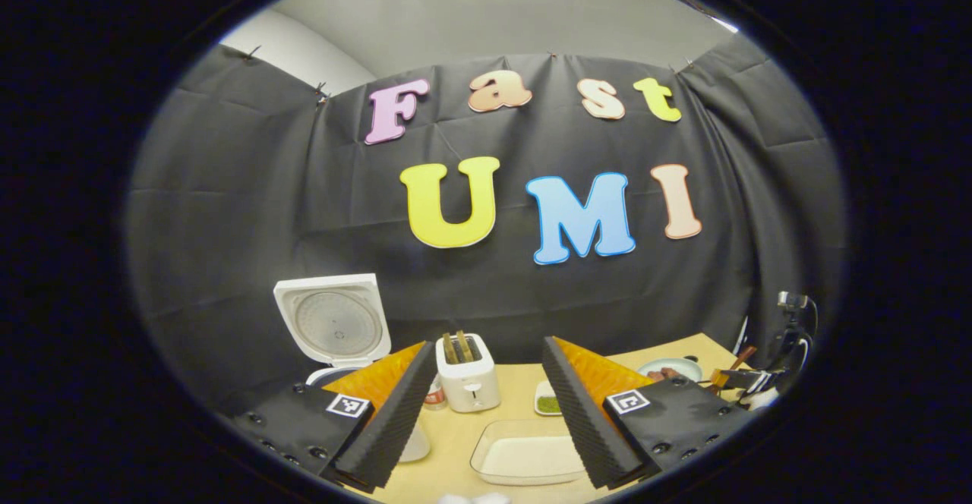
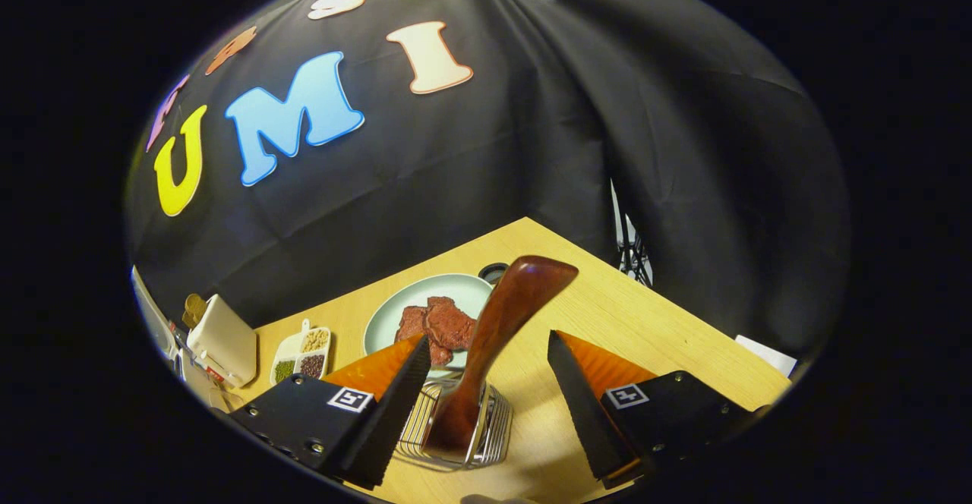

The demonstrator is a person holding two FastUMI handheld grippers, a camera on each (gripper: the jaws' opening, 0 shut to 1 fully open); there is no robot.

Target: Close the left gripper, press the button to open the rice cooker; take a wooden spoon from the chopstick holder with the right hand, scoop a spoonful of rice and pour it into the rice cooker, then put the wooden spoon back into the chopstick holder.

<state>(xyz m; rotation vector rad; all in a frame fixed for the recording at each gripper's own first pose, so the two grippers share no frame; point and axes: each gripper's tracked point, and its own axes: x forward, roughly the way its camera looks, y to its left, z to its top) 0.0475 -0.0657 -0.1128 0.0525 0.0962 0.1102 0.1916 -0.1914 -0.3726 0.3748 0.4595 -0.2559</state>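
Note:
The white rice cooker [image 1: 330, 322] stands at the back left with its lid up; its body is mostly hidden behind my left finger. My left gripper [image 1: 490, 443] hangs open above a glass dish of rice [image 1: 528, 458]. In the right gripper view a wooden spoon [image 2: 497, 329] stands bowl-up and leaning in the wire chopstick holder [image 2: 486, 428]. My right gripper [image 2: 486, 405] is open, one finger on each side of the spoon's handle, neither touching it. Far right in the left gripper view the spoon [image 1: 743, 354] shows as a small brown stick.
A white toaster [image 1: 467, 371] holding toast stands mid-table beside the cooker. A pale plate of red meat [image 2: 425, 310] lies just behind the holder. A small divided dish of grains [image 2: 302, 356] sits left of it. The table's right edge [image 2: 683, 291] runs close to the holder.

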